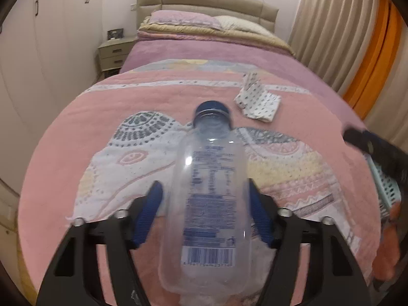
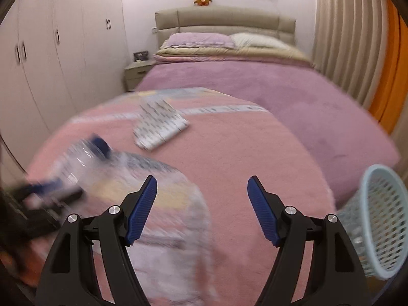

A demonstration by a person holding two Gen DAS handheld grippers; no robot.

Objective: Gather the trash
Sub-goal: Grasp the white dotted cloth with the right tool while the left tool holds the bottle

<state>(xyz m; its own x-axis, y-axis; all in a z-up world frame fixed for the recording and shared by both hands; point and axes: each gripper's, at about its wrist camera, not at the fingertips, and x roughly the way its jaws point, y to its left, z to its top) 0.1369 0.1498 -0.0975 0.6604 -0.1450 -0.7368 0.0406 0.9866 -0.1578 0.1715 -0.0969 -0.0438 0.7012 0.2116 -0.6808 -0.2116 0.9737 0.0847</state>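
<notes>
Jaws of the left gripper (image 1: pixel 206 193) clamp an empty plastic bottle (image 1: pixel 211 191) above the bed (image 1: pixel 76 132), the right gripper (image 2: pixel 201 191) gapes empty, and that slick bottle could squirt free short of the blue basket (image 2: pixel 377 219).

The left gripper (image 1: pixel 205 196) clamped a clear plastic bottle (image 1: pixel 209 191) above a pink bedspread (image 1: pixel 76 127), crumpled paper (image 1: pixel 257 99) lying beyond

Left gripper (image 1: pixel 205 193): I see black arms, ribbed blue pads, silver screws.
Right gripper (image 2: pixel 202 187): black arms, blue pads, silver screws.
</notes>
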